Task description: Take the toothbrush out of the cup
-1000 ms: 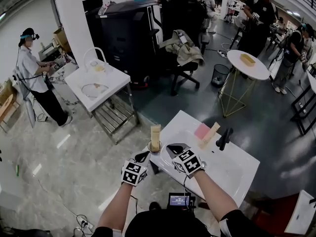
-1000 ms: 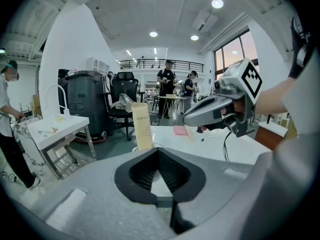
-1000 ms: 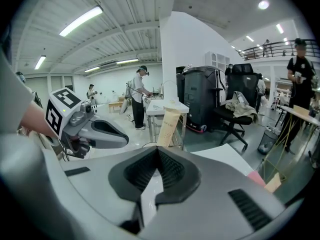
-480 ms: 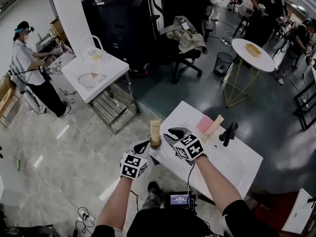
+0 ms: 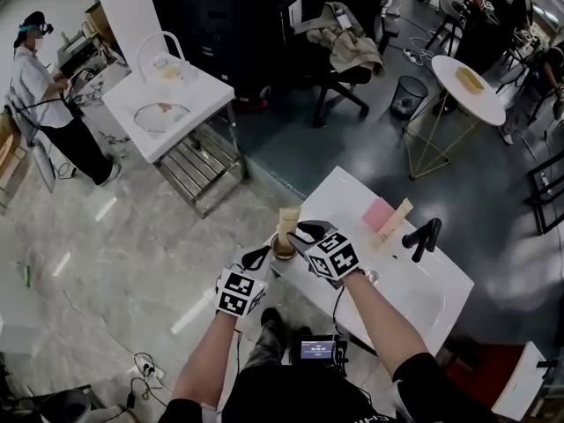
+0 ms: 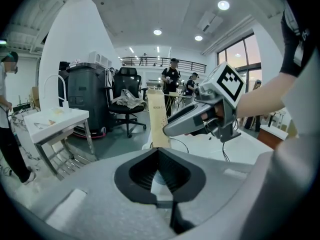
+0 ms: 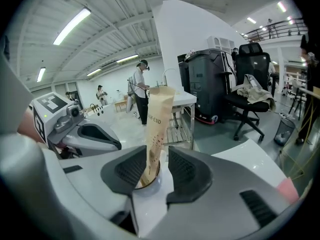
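Trouble mid-frame: right gripper, jaws opening around the tan paper-wrapped toothbrush, may tip the small pale round cup, since the left gripper sits closed, bracing nothing.

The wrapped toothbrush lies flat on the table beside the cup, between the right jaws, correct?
No. The wrapped toothbrush stands in the cup, as the right gripper view shows. It is between the right gripper's jaws, which are opening.
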`<state>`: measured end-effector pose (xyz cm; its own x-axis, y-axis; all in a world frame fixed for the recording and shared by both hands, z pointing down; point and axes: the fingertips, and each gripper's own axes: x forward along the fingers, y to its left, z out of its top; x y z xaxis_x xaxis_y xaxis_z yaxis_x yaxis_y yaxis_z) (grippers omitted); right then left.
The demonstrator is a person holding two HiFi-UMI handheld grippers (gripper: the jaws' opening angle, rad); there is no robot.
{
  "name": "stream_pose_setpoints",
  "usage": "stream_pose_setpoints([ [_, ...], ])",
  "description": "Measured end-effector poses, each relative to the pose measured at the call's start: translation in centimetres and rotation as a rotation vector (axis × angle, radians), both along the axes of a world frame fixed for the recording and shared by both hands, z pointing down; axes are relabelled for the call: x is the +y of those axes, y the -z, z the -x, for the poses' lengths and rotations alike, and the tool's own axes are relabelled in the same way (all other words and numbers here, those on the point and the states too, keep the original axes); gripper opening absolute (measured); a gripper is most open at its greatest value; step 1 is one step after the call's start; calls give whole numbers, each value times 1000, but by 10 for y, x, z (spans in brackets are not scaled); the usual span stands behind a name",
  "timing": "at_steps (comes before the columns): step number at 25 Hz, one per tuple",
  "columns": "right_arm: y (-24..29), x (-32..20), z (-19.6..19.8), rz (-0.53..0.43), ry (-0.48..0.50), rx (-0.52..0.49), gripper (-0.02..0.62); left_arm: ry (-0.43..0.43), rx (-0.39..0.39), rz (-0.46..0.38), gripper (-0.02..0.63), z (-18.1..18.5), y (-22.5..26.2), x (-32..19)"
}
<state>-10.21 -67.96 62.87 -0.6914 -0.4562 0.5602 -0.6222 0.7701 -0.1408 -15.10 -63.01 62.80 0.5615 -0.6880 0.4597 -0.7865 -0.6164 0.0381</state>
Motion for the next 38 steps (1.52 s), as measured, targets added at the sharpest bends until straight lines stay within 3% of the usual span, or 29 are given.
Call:
stream_pose_setpoints([
  [12, 4, 13, 12, -26, 35, -6, 31, 30, -5, 14, 9, 7, -5, 7],
  [28, 76, 30, -9, -101, 6, -130, 25, 30, -25, -57, 9, -14, 28, 17],
  [38, 122, 24, -54, -168, -87, -188, 23, 1, -31, -77, 9, -33, 40, 20],
])
